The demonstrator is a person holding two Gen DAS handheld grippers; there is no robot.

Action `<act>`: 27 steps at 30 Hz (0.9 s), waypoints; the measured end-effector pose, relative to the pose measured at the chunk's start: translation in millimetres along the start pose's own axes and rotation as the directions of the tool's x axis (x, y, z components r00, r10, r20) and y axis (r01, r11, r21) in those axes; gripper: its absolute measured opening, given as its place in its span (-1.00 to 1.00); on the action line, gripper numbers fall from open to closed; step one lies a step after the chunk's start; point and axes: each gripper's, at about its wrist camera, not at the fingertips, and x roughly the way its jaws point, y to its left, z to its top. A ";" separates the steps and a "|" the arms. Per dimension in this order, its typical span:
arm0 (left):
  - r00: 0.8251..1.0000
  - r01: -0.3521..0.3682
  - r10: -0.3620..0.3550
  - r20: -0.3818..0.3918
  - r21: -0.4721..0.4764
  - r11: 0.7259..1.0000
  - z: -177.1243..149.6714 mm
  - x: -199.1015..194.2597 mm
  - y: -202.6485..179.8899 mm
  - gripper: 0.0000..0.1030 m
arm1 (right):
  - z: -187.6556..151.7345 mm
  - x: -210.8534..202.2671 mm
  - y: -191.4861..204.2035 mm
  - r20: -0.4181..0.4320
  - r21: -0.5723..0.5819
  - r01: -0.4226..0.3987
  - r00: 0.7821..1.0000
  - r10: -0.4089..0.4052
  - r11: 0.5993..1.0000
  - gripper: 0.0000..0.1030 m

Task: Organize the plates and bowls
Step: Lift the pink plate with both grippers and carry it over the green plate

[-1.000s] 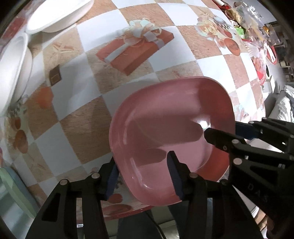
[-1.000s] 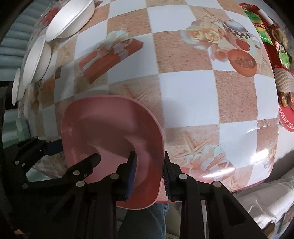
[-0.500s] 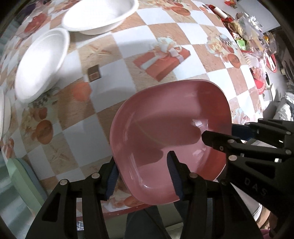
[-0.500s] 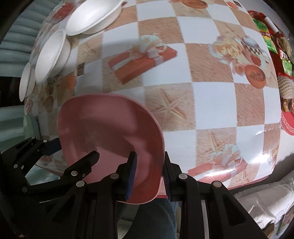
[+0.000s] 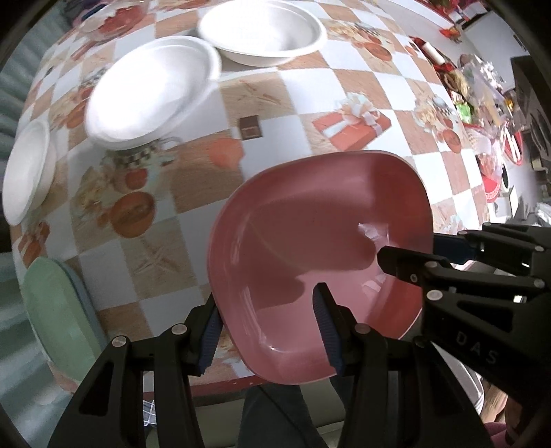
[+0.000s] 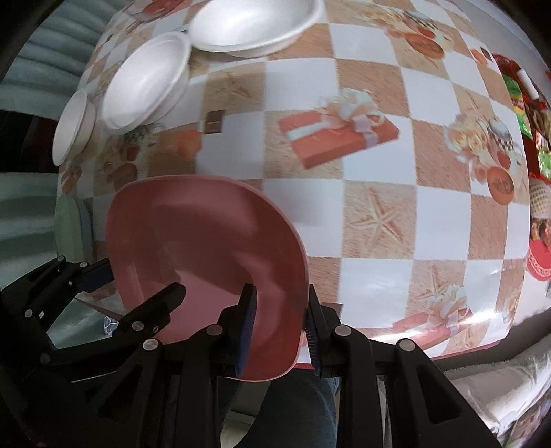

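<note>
A pink square plate (image 5: 310, 224) hangs in the air over the checked tablecloth (image 5: 286, 113), held from two sides. My left gripper (image 5: 268, 327) is shut on its near left rim, one pad outside and one inside. My right gripper (image 6: 279, 320) is shut on the right rim (image 6: 299, 275) and shows in the left wrist view too (image 5: 430, 255). Three white bowls (image 5: 261, 31) (image 5: 148, 93) (image 5: 27, 172) stand at the far left of the table. A green plate (image 5: 55, 310) lies on a blue one at the near left edge.
Snack packets and a red tray (image 6: 537, 138) crowd the table's right end. The table's front edge (image 5: 220, 389) runs just below the grippers, with a person's jeans-clad leg (image 6: 296, 406) under it. The green plate (image 6: 67, 227) and white bowls (image 6: 144, 82) sit left of the pink plate.
Both grippers have carried the pink plate up and to the left. The white bowls have slid further into view, and the green plate stack has appeared at the lower left.
</note>
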 end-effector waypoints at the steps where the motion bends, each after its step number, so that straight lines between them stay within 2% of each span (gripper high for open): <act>1: 1.000 -0.001 0.001 0.006 -0.007 1.000 -1.5 -3.1 5.1 0.06 | 0.6 -0.7 2.6 0.001 -0.004 0.000 1.000 0.000 1.000 -0.42; 7: 0.999 -0.016 0.017 0.036 -0.043 0.999 -17.6 -19.6 26.9 0.06 | 7.3 -3.5 36.9 0.010 -0.060 0.014 1.000 -0.014 0.998 -0.42; 14: 0.998 -0.021 0.029 0.062 -0.119 0.993 -17.0 -22.3 37.4 0.06 | 10.5 -7.2 73.5 0.021 -0.131 0.018 1.000 -0.015 0.991 -0.42; 27: 0.990 -0.065 0.092 0.105 -0.243 0.968 -47.4 -51.5 101.7 0.05 | 20.5 -2.5 156.6 0.023 -0.258 0.016 1.000 -0.010 0.966 -0.42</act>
